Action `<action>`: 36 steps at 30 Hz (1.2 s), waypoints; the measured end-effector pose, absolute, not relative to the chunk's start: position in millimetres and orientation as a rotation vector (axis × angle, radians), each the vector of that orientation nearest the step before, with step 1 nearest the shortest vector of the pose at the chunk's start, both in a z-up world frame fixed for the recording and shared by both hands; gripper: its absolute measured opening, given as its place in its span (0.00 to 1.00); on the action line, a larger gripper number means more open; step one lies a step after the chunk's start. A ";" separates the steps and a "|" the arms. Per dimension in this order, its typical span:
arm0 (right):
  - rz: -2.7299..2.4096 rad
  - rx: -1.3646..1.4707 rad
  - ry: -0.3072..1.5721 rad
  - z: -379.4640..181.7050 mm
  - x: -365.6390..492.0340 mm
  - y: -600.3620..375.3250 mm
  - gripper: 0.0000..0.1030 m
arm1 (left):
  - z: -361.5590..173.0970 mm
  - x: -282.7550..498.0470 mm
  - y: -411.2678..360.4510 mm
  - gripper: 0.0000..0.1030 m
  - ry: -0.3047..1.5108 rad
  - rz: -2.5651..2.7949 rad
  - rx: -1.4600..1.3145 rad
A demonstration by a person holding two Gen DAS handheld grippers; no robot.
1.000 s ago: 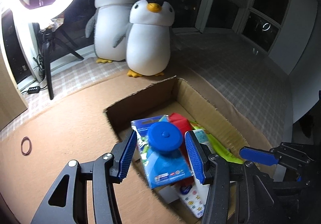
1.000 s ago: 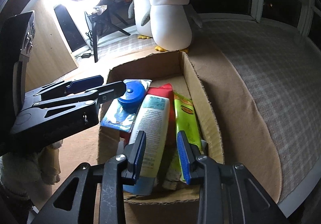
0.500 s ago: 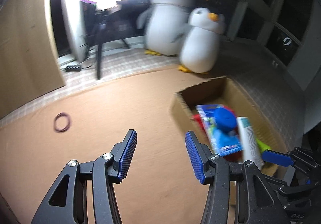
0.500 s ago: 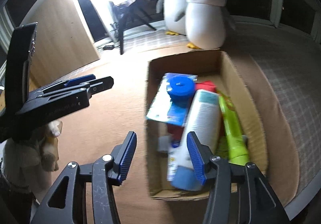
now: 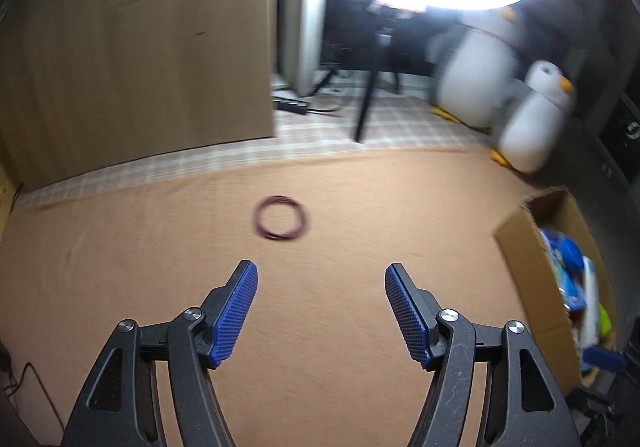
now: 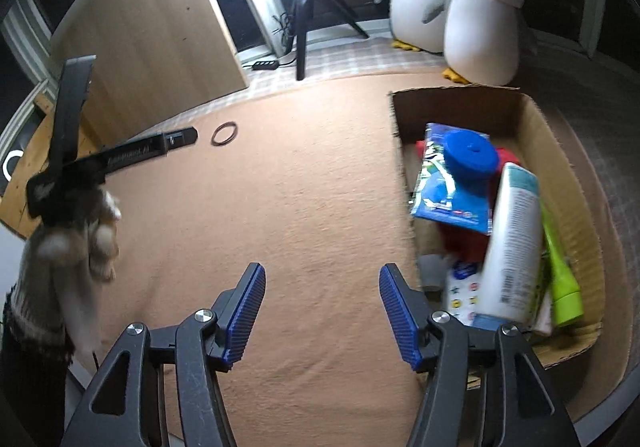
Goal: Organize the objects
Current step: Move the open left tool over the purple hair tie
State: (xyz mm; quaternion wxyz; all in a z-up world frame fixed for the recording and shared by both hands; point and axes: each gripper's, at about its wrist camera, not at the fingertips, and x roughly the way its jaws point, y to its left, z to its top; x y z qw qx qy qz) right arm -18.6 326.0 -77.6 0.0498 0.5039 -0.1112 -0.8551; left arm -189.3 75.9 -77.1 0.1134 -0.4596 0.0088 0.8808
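Note:
A dark hair-tie ring lies flat on the brown mat, a little beyond my left gripper, whose jaws are opening with nothing between them. In the right wrist view the ring sits just past the left gripper's tips, held by a gloved hand. My right gripper hangs over bare mat left of the cardboard box, its jaws opening and empty. In the box lie a blue pack with a round lid, a white bottle and a green tube.
Two penguin plush toys stand behind the box on checked cloth. A ring light on a tripod and a power strip sit at the back. A wooden panel rises at the back left. The box is at the left wrist view's right edge.
The left gripper swung left from over the box to the mat near the ring and widened. The right gripper let go of the white bottle, opened and moved left off the box.

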 end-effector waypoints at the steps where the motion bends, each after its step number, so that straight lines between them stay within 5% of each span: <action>1: -2.603 1.536 -0.337 -77.2 -18.5 323.2 0.54 | -77.5 -196.3 65.6 0.68 0.016 2.596 -1.357; 17: -2.589 1.600 -0.385 -83.2 -5.9 321.6 0.57 | -120.8 -283.3 55.1 0.77 -0.108 2.522 -1.540; 36: -2.618 1.668 -0.488 -89.6 12.5 362.1 0.58 | -173.4 -312.0 85.6 0.77 0.055 2.578 -1.641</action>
